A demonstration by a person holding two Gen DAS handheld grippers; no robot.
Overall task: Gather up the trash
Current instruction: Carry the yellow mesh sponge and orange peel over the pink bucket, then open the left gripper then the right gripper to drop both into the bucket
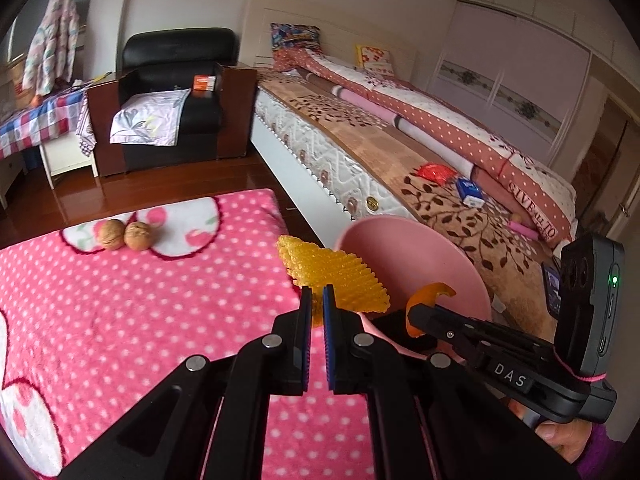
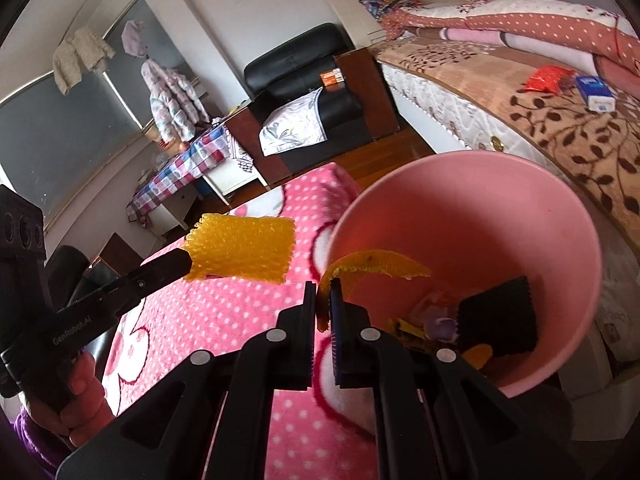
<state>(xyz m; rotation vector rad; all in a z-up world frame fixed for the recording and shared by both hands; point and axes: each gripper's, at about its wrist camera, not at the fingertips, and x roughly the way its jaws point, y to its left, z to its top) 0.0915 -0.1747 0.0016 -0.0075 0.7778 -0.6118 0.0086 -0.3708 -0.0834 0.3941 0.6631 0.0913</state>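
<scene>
Bedroom w/ a bed (image 1: 360, 160), black armchair (image 1: 176, 80) & wood floor; over a pink polka-dot blanket (image 1: 140, 320), left gripper (image 1: 317, 294) is clamped on yellow foam netting (image 1: 336, 276) beside the pink bin (image 2: 500, 208), right gripper (image 2: 322, 292) pinching orange peel (image 2: 376, 266) over bin's rim; two walnuts (image 1: 125, 234) on the blanket.

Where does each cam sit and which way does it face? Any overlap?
Left wrist: on the left gripper, looking down-forward over the pink blanket toward the armchair; the right gripper and fingers show.
Right wrist: on the right gripper, facing into the pink bin; the left gripper and hand show.
Shared: yellow foam net, orange peel, bin, blanket, bed.
</scene>
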